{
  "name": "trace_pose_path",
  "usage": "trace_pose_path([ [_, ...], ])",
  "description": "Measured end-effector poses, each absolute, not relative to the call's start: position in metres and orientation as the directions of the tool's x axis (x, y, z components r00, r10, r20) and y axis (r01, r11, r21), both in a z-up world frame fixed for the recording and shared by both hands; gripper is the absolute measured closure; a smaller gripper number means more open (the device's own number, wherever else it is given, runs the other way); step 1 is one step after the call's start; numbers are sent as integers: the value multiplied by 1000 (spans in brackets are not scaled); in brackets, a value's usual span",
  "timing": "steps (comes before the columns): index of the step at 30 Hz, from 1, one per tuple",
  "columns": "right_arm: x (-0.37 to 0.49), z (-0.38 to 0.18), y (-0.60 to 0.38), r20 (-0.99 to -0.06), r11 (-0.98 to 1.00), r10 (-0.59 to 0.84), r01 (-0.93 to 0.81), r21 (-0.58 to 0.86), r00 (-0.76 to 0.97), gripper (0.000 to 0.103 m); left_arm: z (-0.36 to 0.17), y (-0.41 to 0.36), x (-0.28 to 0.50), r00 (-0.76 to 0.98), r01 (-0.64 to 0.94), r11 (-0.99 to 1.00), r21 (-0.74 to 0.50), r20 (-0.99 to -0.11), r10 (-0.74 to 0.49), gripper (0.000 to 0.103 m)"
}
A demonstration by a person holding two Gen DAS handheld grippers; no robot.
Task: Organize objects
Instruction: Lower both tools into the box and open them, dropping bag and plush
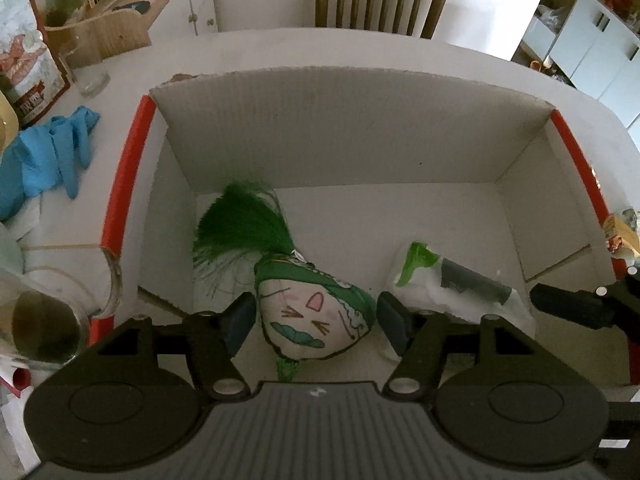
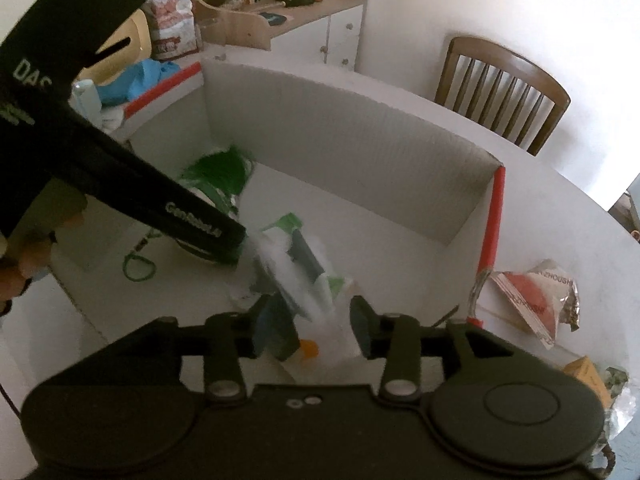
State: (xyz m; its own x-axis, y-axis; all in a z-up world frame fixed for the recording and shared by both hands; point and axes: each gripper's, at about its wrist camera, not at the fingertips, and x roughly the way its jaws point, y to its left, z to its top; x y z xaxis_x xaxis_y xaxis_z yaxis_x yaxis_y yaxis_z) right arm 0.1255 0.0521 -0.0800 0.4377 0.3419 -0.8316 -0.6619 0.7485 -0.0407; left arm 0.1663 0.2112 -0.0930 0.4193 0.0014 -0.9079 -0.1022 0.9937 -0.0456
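Setting: a white cardboard box [image 1: 360, 136] with red-edged flaps sits on a cluttered white table [image 1: 120, 184]; both hand-held grippers reach down into it.
Left gripper [image 1: 316, 320]: jaws apart, straddling a stuffed sachet [image 1: 316, 316] with a drawn face and a green tassel [image 1: 244, 220]; the pads stand just beside its flanks and do not appear to press.
Sachet: resting on the box floor near the front wall, tassel fanned toward the back.
Right gripper [image 2: 320, 320]: jaws apart around a white plastic packet [image 2: 304, 272] with green and dark printing; this view is blurred, but no pad seems to bite.
Packet: lying on the box floor just beside the sachet, well inside the walls.
Step in hand: by the look of it, letting go, with both items delivered into the box.
Still outside: a blue glove [image 1: 52, 156], a foil snack wrapper [image 2: 536, 300] and a drinking glass [image 1: 86, 68] remain on the table.
Next move: likely lift both grippers straight up clear of the walls without snagging the tassel, then go for a loose item.
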Motion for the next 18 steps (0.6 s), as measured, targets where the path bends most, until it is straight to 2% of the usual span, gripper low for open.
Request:
trace_pose_path([
  [3, 123, -74, 48, -819, 752, 361, -658, -28, 447, 52, -88, 210, 160, 438, -102, 993, -52, -899, -2, 36],
  [18, 109, -37, 9, -742, 773, 467, -629, 79, 480, 45, -43, 192, 118, 595, -80, 995, -55, -804, 3, 36],
])
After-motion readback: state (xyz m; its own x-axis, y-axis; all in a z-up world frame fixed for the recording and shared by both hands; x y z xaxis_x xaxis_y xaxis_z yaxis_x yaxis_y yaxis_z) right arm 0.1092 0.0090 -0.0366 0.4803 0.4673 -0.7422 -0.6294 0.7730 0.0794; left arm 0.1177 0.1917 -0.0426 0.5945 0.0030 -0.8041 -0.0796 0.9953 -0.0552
